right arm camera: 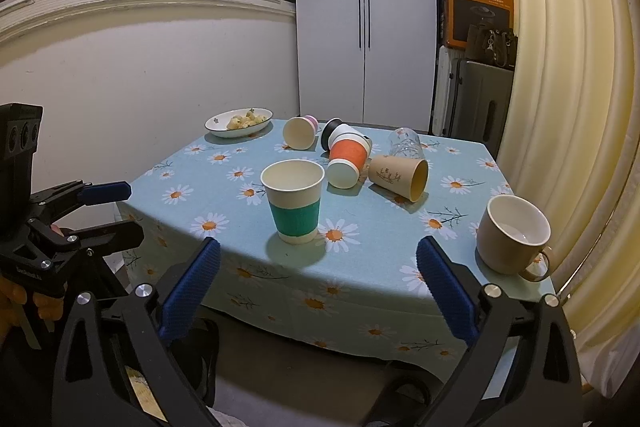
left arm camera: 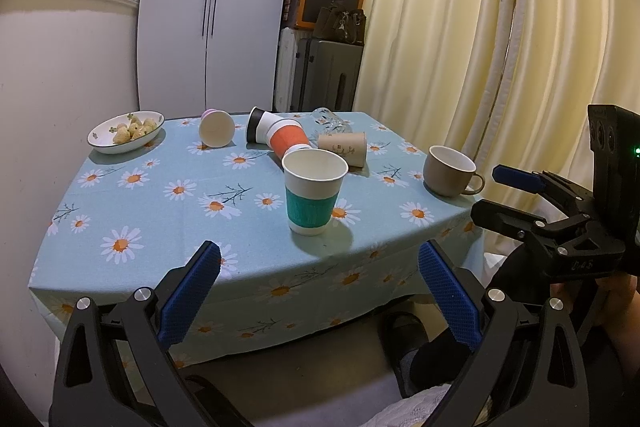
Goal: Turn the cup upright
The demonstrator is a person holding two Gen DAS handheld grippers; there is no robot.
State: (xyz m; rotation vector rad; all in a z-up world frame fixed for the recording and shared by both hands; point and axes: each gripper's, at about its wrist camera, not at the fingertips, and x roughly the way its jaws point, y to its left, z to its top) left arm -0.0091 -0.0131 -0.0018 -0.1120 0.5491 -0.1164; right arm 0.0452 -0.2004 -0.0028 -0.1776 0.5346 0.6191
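Both of my grippers hang off the near edge of the daisy-cloth table [right arm camera: 224, 251], the left gripper [left arm camera: 318, 291] and right gripper [right arm camera: 318, 287] each spread wide and holding nothing. On it a tan mug [right arm camera: 512, 235] and a green-banded cup [right arm camera: 294, 201] already stand upright, while behind them lie the tipped ones — an orange-banded cup [right arm camera: 347, 161], a brown paper cup [right arm camera: 398, 175], a pink cup [right arm camera: 299, 131] and a clear glass [right arm camera: 405, 142]. My worry is the reach past that green-banded cup: a finger could clip it over, and the light paper cups may roll or crush under a hard squeeze — they look flimsy
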